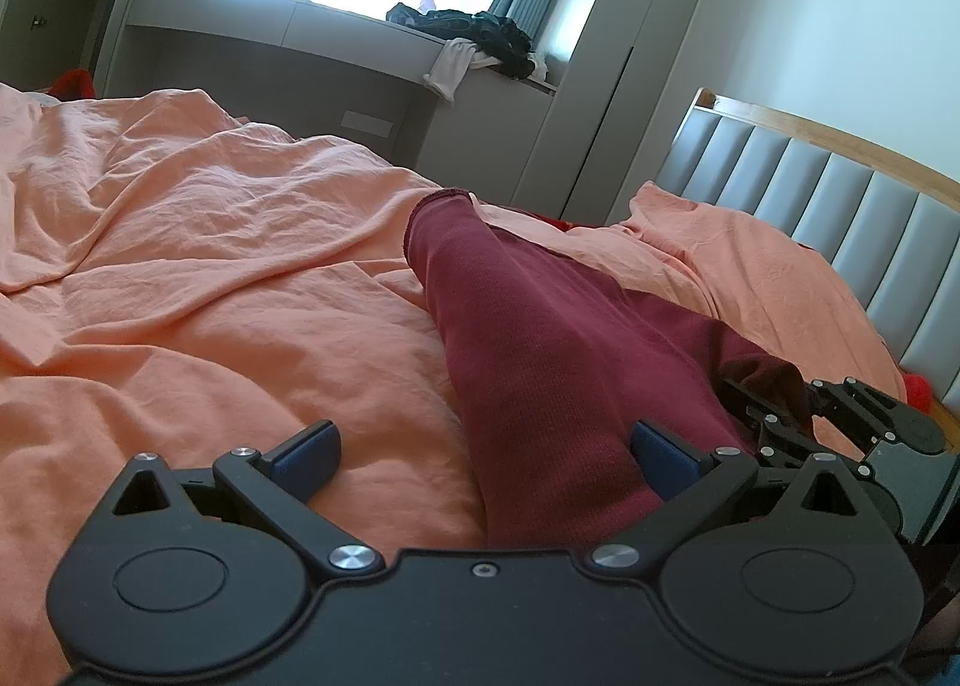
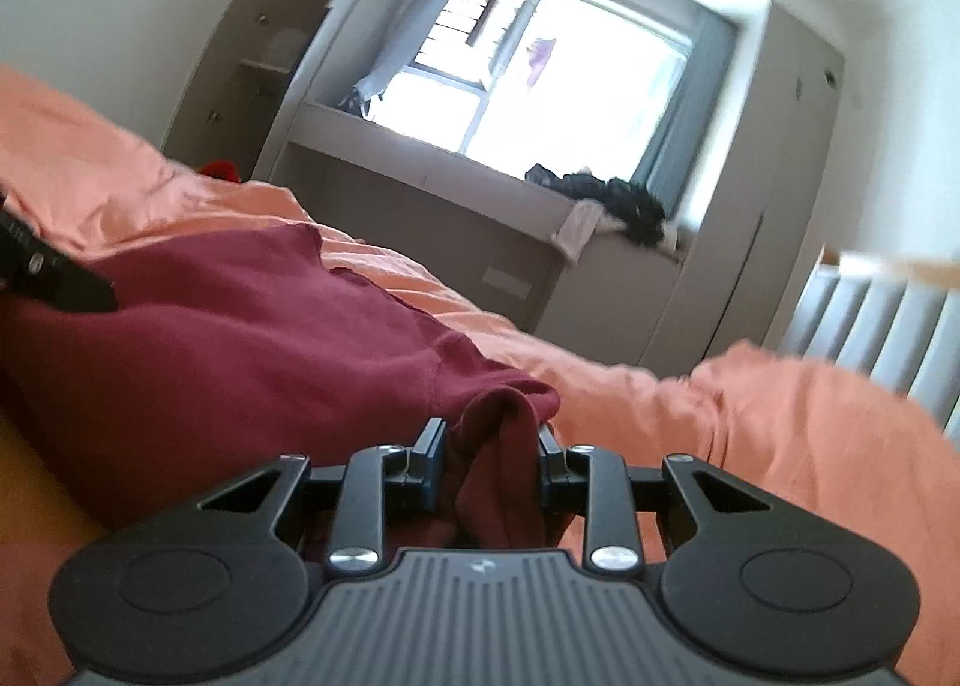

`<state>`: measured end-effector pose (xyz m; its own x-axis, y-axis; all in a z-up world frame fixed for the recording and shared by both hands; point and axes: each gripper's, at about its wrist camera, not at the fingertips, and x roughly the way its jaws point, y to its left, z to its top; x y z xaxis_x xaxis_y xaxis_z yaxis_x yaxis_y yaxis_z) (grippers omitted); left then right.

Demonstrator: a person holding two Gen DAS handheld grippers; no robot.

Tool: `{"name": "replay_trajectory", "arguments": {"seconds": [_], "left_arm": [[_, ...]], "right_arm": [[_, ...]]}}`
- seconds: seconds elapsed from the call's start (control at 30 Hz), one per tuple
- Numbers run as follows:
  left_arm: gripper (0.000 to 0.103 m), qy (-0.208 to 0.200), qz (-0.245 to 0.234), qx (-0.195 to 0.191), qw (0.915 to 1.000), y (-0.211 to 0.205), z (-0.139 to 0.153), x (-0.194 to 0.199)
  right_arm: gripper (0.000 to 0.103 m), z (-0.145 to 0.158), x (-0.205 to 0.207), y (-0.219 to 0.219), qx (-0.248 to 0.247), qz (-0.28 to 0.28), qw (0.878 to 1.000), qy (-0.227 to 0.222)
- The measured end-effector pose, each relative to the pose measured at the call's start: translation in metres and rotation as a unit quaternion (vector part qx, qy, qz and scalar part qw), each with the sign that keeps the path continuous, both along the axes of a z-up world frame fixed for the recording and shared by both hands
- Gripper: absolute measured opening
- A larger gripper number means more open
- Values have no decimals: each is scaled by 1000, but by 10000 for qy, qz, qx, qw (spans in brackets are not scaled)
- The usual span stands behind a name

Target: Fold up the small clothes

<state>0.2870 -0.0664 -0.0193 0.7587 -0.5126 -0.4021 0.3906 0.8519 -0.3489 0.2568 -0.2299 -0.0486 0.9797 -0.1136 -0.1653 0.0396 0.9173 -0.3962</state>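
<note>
A dark red knit garment (image 1: 540, 338) lies on the orange bed sheet (image 1: 210, 242), stretching away from me with its open hem at the far end. My left gripper (image 1: 486, 455) is open wide, its right blue pad over the garment's near part, its left pad over the sheet. My right gripper (image 2: 492, 446) is shut on a bunched corner of the red garment (image 2: 240, 338). It also shows in the left wrist view (image 1: 774, 416), at the garment's right edge. The left gripper's tip shows in the right wrist view (image 2: 54, 272) on the garment's far left.
A grey padded headboard (image 1: 840, 206) with a wooden rim stands to the right. A window ledge (image 1: 360, 26) behind the bed holds dark and white clothes (image 1: 480, 38). A tall grey wardrobe (image 1: 630, 56) stands beside it. Something red (image 1: 75, 83) lies at the bed's far left.
</note>
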Motion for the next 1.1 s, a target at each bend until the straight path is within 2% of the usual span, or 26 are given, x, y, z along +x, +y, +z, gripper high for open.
{"name": "replay_trajectory", "arguments": {"seconds": [0.07,0.13,0.17,0.2,0.23,0.27,0.33,0.43,0.5,0.53,0.6,0.67,0.73,0.83,0.9,0.97,1.03,1.1], "left_arm": [[102,1,0,-3,10000,0,0,0],[102,-2,-1,1,10000,0,0,0],[102,-4,-2,2,10000,0,0,0],[102,-6,-3,4,10000,0,0,0],[102,-8,-1,7,10000,1,0,0],[102,-11,-1,8,10000,1,0,0],[102,-13,7,13,10000,1,-1,0],[102,-20,14,18,10000,1,-1,-1],[102,-16,10,15,10000,1,-1,-1],[102,-14,7,14,10000,1,-1,-1],[102,-13,-1,10,10000,1,-1,0],[102,-10,-14,11,10000,1,-1,0],[102,0,-32,24,10000,1,0,0],[102,11,-41,36,10000,3,0,1],[102,10,-32,34,10000,3,0,1],[102,18,-28,34,10000,3,0,2],[102,28,-24,44,10000,3,1,2],[103,26,-5,66,10000,2,1,2]], "right_arm": [[33,-2,1,3,-93,34,10000,-8],[36,1,-1,-1,96,80,9999,55],[39,4,0,-6,288,116,9995,102],[47,8,0,-14,575,170,9981,161],[56,12,-1,-25,947,246,9950,221],[60,16,-2,-37,1400,334,9892,280],[76,22,-1,-63,2369,479,9696,374],[82,25,7,-99,3644,391,9296,388],[83,22,19,-120,4253,130,9037,472],[83,20,22,-127,4394,12,8967,532],[83,16,34,-135,4475,-302,8906,753],[84,10,41,-138,4314,-541,8939,1086],[86,4,43,-136,4064,-578,9006,1431],[92,3,38,-131,3674,-446,9145,1632],[96,8,28,-127,3259,-355,9305,1632],[100,14,24,-127,3187,-277,9358,1482],[103,19,21,-136,3623,-49,9248,1160],[103,18,27,-145,4226,235,9003,1015]]}}
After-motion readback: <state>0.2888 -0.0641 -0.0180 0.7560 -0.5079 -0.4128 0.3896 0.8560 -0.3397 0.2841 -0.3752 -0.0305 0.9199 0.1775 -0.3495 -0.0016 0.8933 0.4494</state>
